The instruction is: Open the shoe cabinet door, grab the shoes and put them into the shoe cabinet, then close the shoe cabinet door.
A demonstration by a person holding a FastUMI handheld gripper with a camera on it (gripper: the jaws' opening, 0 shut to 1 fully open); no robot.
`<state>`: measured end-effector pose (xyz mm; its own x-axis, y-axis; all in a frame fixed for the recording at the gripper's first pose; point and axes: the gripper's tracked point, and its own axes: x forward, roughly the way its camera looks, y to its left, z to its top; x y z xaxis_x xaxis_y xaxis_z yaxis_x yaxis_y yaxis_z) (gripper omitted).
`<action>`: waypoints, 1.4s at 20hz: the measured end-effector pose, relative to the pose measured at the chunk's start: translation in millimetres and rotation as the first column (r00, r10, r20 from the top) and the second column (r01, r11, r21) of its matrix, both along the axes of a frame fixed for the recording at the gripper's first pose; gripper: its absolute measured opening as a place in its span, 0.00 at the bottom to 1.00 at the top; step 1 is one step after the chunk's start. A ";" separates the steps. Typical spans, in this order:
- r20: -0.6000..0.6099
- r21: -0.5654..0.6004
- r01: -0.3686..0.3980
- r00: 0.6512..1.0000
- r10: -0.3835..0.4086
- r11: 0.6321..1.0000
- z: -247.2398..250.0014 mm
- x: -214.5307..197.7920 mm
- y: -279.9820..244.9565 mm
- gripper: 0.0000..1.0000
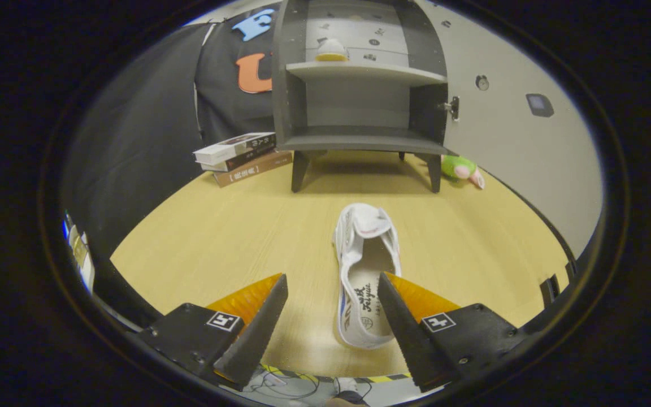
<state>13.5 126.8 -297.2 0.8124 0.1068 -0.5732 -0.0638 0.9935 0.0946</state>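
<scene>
- Between the spread fingers and reaching ahead of them, a white shoe (366,271) lay on the wooden table (218,243), heel nearest, beside the right finger.
- It was judged light and soft-sided; the stiffer heel rim seemed the best hold.
- The gripper (331,316) was held wide, grasping nothing.
- Beyond, the shoe cabinet (359,96) stood open.

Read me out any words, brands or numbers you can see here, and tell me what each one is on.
Shoe insole: dark script and a round stamp, too blurred to quote.
Books: spine and cover print, too small to read.
Gripper, open with the shoe's heel between its fingers: square coded markers, no words.
</scene>
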 end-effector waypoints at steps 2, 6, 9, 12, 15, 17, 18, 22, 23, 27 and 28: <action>0.006 -0.009 0.000 1.000 0.000 1.000 -2.0 6.9 0.3 1.00; -0.026 0.004 0.004 1.000 -0.003 1.000 -8.2 14.4 1.8 1.00; -0.024 0.013 0.013 1.000 -0.013 1.000 -6.1 16.8 -2.1 1.00; -0.013 -0.002 0.009 1.000 -0.009 1.000 -2.3 14.5 -16.3 1.00; -0.004 0.001 0.002 1.000 -0.002 1.000 -3.6 22.3 -21.1 0.78; -0.010 0.009 0.038 0.999 -0.038 0.999 -4.8 28.2 -36.1 0.54; -0.010 0.048 0.029 1.000 -0.028 0.998 -0.5 31.7 -32.4 0.42; -0.019 0.079 -0.015 1.000 0.016 0.997 7.1 32.7 -27.5 0.19; -0.015 0.097 -0.026 0.999 0.028 0.995 12.8 33.1 -25.5 0.15; 0.049 0.050 -0.047 0.998 0.044 0.998 56.1 40.2 -39.9 0.11; 0.067 0.045 -0.044 0.997 0.041 0.998 71.8 40.9 -43.8 0.11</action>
<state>54.4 83.0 -225.4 0.8422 0.1673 -0.5125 -0.1134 0.9843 0.1350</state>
